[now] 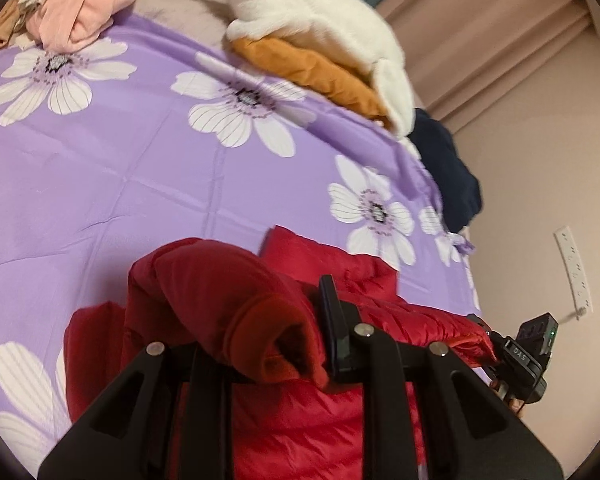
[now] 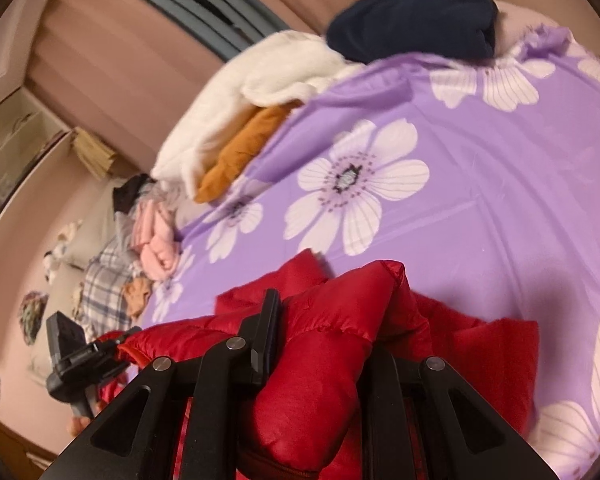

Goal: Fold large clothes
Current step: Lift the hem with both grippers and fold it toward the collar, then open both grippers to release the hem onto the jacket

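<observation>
Wide stretch of purple flowered bedspread (image 1: 140, 168) lies bare ahead of both tools, running to the far edge of the bed, where a white fleece (image 1: 312, 12) sits on a mustard garment (image 1: 320, 72), a navy garment (image 1: 448, 168) hangs at the corner and a pink heap (image 1: 88, 4) crowds the other end. The red puffer jacket (image 1: 300, 420) lies at the near edge of the bedspread, bunched under both cameras. Left hand-held gripper (image 1: 260, 340) comes in low and tilted, pinching a sleeve cuff (image 1: 276, 340) of the jacket, one finger (image 1: 332, 320) pressed against it. Right hand-held gripper (image 2: 320, 340) mirrors it, clamped on a puffy fold of the red jacket (image 2: 320, 380), its finger (image 2: 268, 328) tight to the fabric. In the right wrist view, the bedspread (image 2: 480, 200) opens wide beyond.
</observation>
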Tool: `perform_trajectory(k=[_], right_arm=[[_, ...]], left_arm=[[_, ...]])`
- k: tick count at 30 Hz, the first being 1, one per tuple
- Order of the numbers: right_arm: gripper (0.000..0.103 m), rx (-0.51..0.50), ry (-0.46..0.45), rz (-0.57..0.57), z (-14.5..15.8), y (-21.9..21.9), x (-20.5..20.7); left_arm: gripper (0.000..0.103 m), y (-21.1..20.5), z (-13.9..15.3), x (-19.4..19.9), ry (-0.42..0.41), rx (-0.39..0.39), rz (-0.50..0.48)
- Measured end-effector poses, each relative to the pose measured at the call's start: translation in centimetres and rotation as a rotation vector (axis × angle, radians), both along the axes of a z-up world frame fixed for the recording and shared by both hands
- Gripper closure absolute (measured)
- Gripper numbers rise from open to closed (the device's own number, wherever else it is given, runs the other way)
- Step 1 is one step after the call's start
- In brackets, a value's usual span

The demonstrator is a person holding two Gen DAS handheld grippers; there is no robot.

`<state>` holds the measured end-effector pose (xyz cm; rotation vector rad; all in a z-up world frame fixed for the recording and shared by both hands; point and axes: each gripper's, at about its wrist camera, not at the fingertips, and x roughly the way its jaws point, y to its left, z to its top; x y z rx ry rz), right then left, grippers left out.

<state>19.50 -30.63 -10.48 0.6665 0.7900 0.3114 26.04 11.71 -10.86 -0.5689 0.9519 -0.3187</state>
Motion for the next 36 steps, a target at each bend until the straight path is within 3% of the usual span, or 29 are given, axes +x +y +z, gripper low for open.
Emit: perform_trajectory(k=[5, 8, 11, 13, 16, 17, 18, 20, 24, 26, 32, 36], right_arm=[[0.085, 0.016, 0.069, -0.03, -1.7, 0.0, 2.3], [0.079, 0.114, 0.142, -0.059, -3.4, -0.9, 3.1], [0.065, 0.253, 0.155, -0.074, -4.0, -1.9, 3.2], [0.051, 0.343, 0.139, -0.078, -3.8, -2.6, 2.8], [0.035, 0.384, 0.112, -0.107, -2.6, -3.5, 2.1], [0.032, 0.39, 0.102, -0.115, -2.3, -3.7, 2.0], [0.029, 0.399, 0.088, -0.134, -1.7, -4.1, 1.6], [0.027, 0.396, 0.081, -0.154, -1.1, -4.5, 1.3], [0.027, 0.249, 0.05, -0.157, 1.1, -4.0, 0.2], [0.027, 0.135, 0.02, -0.131, 2.3, -3.0, -0.6], [0.027, -0.352, -0.073, -0.009, 4.9, 3.0, -4.7], [0.027, -0.583, -0.147, 0.044, 4.1, 6.3, -8.3]], left_arm=[[0.081, 0.2, -2.5, 2.4, 0.065, 0.0, 0.043], [0.078, 0.1, -3.5, 3.4, 0.11, 0.005, 0.052], [0.072, 0.5, -3.5, 3.7, 0.124, -0.031, 0.049], [0.068, 1.0, -3.0, 3.6, 0.121, -0.065, 0.05], [0.06, 1.5, -1.9, 3.3, 0.114, -0.096, 0.053], [0.047, 1.7, -1.4, 3.1, 0.105, -0.085, 0.063], [0.028, 1.9, -0.8, 2.9, 0.09, -0.071, 0.077], [0.009, 2.8, 0.8, 2.2, 0.035, -0.012, 0.136], [0.008, 3.8, 2.3, 0.8, 0.009, 0.027, 0.142], [0.009, 3.0, 2.8, -0.4, -0.009, 0.098, 0.107], [0.009, -0.7, 2.8, -5.7, -0.062, 0.283, -0.007], [0.01, -2.9, 1.7, -9.0, -0.091, 0.377, -0.051]])
